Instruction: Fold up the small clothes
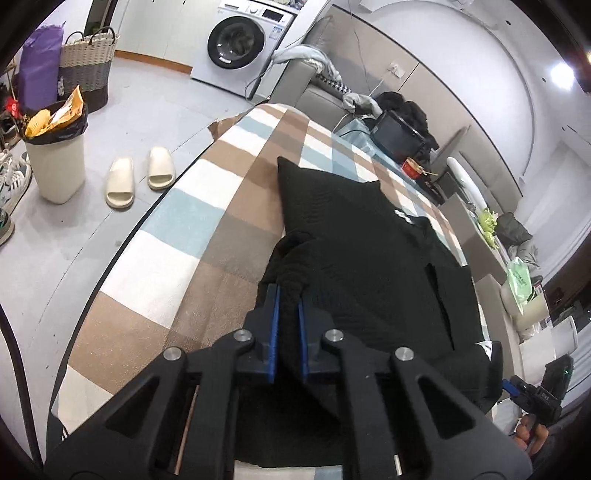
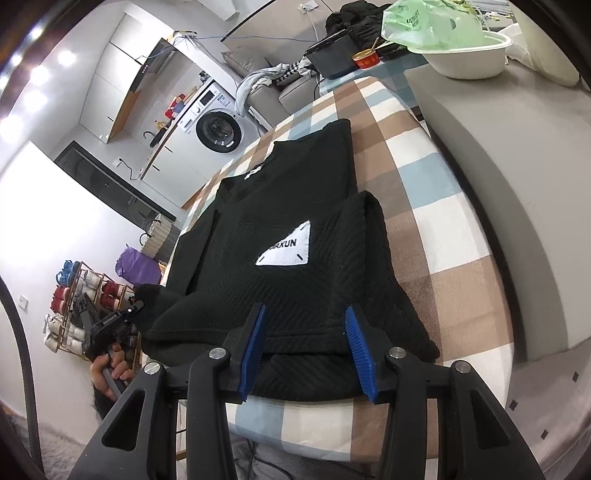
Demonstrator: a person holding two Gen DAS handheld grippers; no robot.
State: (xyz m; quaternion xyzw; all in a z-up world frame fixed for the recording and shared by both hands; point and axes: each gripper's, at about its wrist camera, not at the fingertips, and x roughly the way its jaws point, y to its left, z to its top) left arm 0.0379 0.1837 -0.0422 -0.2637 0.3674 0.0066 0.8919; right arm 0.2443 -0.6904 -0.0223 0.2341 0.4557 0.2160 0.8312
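**Ana:** Fingers first: on the left gripper (image 1: 289, 295) the 2 blue pads (image 1: 274, 332) are drawn close together with a bunched fold of the black sweater (image 1: 354, 251) pinched between them. That is a firm grasp on the cloth.

**Ben:** And the other one?

**Ana:** On the right gripper (image 2: 304, 321) the 2 blue ribbed pads (image 2: 255, 339) stand wide apart, with nothing between them. They hang just over the near hem of the sweater (image 2: 280, 221); I cannot tell whether the tips touch the fabric.

**Ben:** Where does the garment lie?

**Ana:** On the checked cloth (image 2: 424, 229) in brown, white and pale blue that covers the table. Its body is spread flat, hem toward the right wrist camera and neck toward the far side. A white triangular patch (image 2: 284, 251) with dark lettering faces up on the front. On the right side a sleeve is folded in over the body, leaving a thick doubled edge.

**Ben:** And the part the left gripper has?

**Ana:** In the right wrist view it shows as a dark lump (image 2: 147, 295) at the sweater's left edge, raised a little off the table edge, with the person's left hand (image 2: 110, 369) below it on the gripper handle.

**Ben:** Anything else around?

**Ana:** A washing machine (image 1: 240, 37), 2 cream slippers (image 1: 140, 177) on the floor beside a bin (image 1: 55, 162), and a white basin (image 2: 469, 55) with a green bag (image 2: 432, 22) over it past the table's far corner.
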